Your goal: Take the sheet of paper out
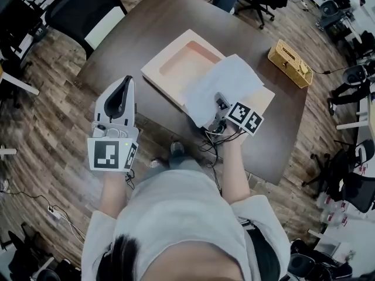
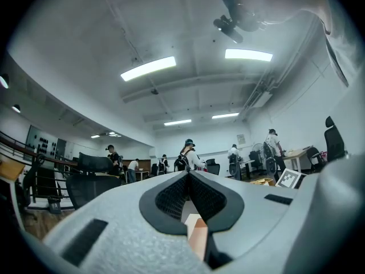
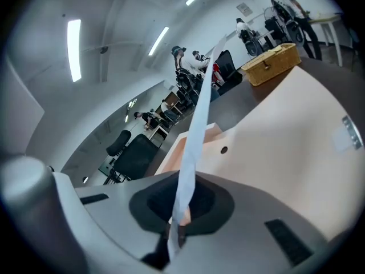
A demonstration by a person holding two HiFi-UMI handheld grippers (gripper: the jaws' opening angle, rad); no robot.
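In the head view a white sheet of paper hangs crumpled over an open, shallow beige box on a dark table. My right gripper is shut on the sheet's near edge and holds it up off the box. The right gripper view shows the sheet edge-on, rising from the closed jaws, with the beige box behind it. My left gripper is off the table's near left edge. It points out across the room with its jaws together and nothing in them.
A yellow wicker basket stands at the table's far right corner, also seen in the right gripper view. Office chairs ring the table on a wood floor. People stand at desks in the far background.
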